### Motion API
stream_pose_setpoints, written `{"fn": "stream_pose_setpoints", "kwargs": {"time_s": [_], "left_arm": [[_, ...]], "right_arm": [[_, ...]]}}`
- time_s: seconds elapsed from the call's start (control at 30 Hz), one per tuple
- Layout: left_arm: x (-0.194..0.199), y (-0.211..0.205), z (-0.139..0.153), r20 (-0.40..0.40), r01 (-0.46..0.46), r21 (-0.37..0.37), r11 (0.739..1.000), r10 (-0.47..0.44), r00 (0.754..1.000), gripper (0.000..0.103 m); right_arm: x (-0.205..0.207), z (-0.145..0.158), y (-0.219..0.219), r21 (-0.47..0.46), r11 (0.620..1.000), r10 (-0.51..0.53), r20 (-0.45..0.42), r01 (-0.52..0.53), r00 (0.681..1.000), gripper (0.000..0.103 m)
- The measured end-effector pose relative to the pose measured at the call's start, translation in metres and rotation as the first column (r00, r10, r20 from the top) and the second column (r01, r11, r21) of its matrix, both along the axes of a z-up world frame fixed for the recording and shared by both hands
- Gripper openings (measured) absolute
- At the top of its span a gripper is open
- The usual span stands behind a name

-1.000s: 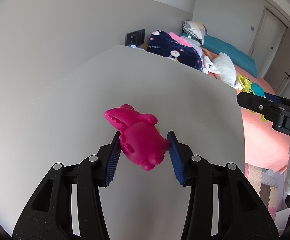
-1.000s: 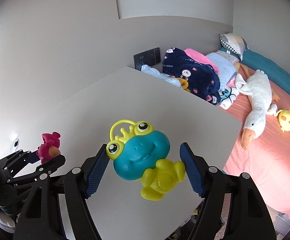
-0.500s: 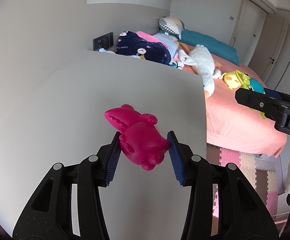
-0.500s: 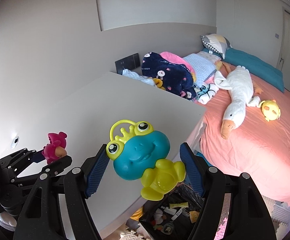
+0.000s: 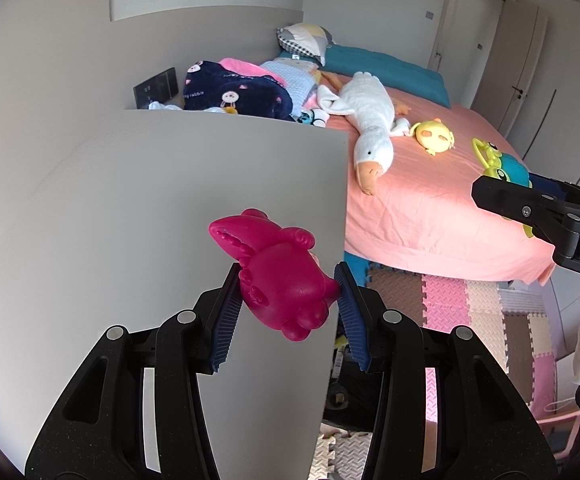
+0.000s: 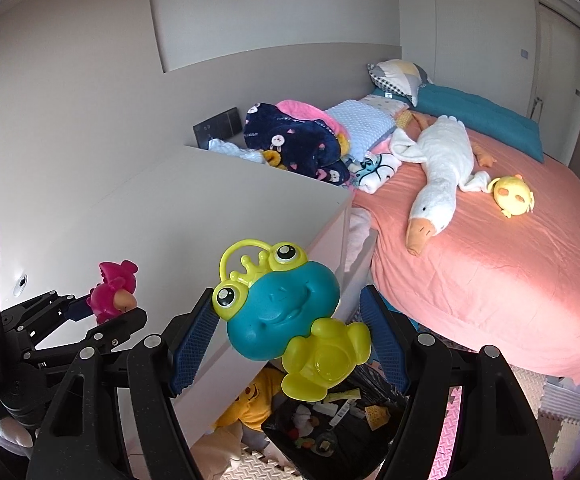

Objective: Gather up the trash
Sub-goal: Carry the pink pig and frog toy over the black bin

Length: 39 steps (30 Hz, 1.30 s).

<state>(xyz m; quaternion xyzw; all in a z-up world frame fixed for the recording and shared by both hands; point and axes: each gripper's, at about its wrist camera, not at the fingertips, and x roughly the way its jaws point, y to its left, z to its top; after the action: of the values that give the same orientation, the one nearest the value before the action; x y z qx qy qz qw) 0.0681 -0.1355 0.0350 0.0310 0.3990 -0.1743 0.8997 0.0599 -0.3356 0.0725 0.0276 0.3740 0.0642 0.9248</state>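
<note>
Right wrist view: the right gripper (image 6: 290, 336), clamped on the frog toy (image 6: 285, 320), hangs almost directly above the black bin (image 6: 330, 420) beside the cabinet (image 6: 209, 208); the left gripper (image 5: 287, 300), pinching the pink toy (image 5: 281, 276), sits farther away over the cabinet.

Magenta toy (image 5: 281, 280): glossy moulded plastic animal, toothed snout up-left, clamped between blue-padded fingers (image 5: 225, 324) above the surface's (image 5: 149, 200) edge. Frog toy (image 6: 290, 316): teal body, yellow limbs, eyes, crown and loop handle, held tilted between fingers (image 6: 191, 344) above a black trash bag (image 6: 330, 420).
</note>
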Motion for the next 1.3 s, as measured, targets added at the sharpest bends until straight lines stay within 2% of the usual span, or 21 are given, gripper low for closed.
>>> {"fn": "stream_pose_setpoints", "kwargs": {"time_s": [0.7,1.3], "left_arm": [[-0.022,-0.07,-0.007,-0.005,0.168,0.019,0.986,-0.168,0.986,0.046],[-0.045,-0.107,-0.012,-0.012,0.282,0.026,0.959,-0.281,0.959,0.046]], "right_arm": [[-0.04,-0.008,-0.074,0.007,0.989,-0.15,-0.008,0.15,0.989,0.073],[-0.06,-0.02,-0.129,0.023,0.957,-0.289,-0.033,0.289,0.957,0.073]]}}
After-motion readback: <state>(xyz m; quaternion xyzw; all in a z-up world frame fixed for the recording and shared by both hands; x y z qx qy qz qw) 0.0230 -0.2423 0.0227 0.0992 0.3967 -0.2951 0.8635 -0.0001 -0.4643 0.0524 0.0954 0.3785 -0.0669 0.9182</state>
